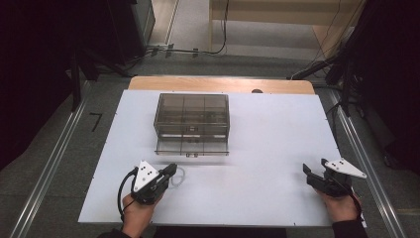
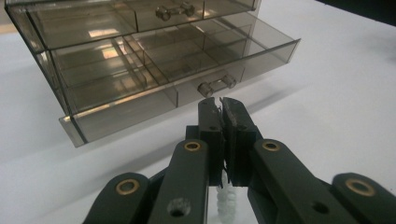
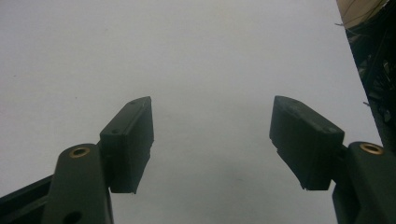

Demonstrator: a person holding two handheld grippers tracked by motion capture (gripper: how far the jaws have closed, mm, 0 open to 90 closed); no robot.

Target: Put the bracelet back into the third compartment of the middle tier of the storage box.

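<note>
- The white beaded ring (image 2: 227,199) is mostly hidden behind the left gripper (image 2: 220,103), whose jaws are clamped on it.
- It hangs just short of the clear drawer box (image 1: 192,121), whose lower drawer (image 2: 187,79) stands pulled out.
- The right gripper (image 3: 212,121) gapes, holding nothing, over the white table (image 1: 267,148).

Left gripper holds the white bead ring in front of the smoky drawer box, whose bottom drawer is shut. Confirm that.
Not quite: the bottom drawer is pulled out, as the left gripper view shows. The left gripper does hold the white bead ring in front of the drawer box.
</note>
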